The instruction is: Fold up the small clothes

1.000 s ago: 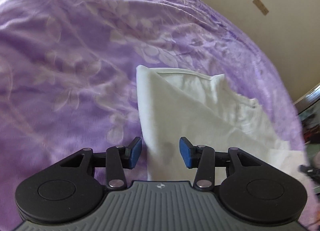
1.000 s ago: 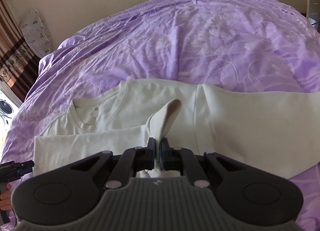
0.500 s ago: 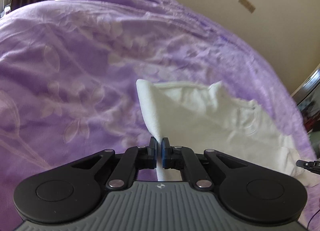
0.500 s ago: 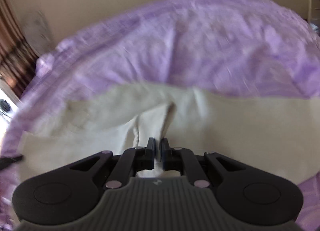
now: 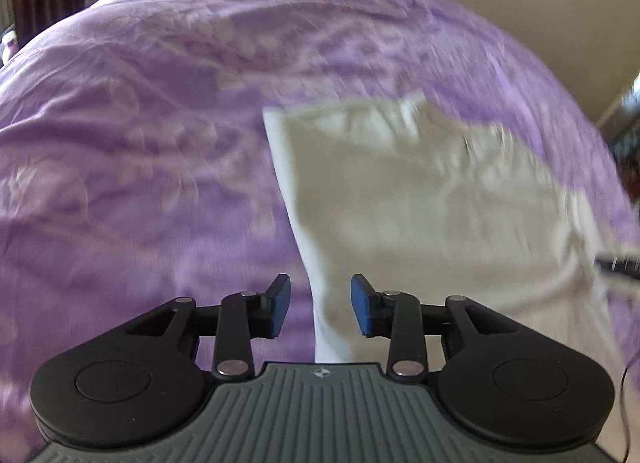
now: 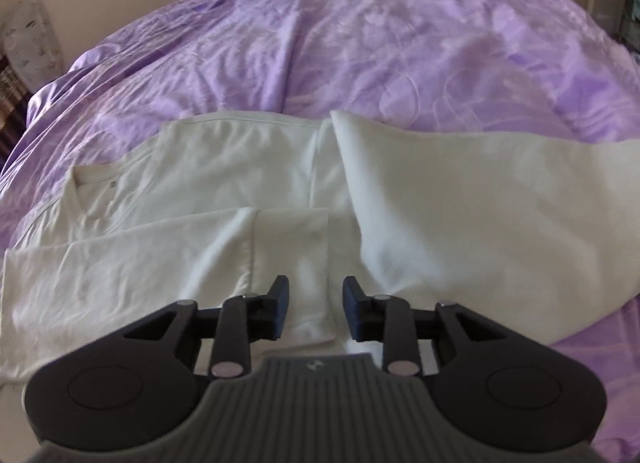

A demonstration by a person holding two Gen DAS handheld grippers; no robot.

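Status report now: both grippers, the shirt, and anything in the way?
Left gripper and right gripper: jaws opening, pads off the cloth. White shirt flat on purple bedcover, sleeve folded in. Nothing in the way.

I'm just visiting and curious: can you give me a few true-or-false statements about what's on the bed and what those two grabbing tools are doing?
1. The garment is white. True.
2. The bedspread is green. False: it is purple.
3. The right gripper clamps a sleeve. False: its fingers are opening, and the sleeve lies flat on the garment.
4. The left gripper has its fingers apart. True: they are opening, with the garment's edge between them.
5. The garment is hanging on a hanger. False: it lies on the bedspread.
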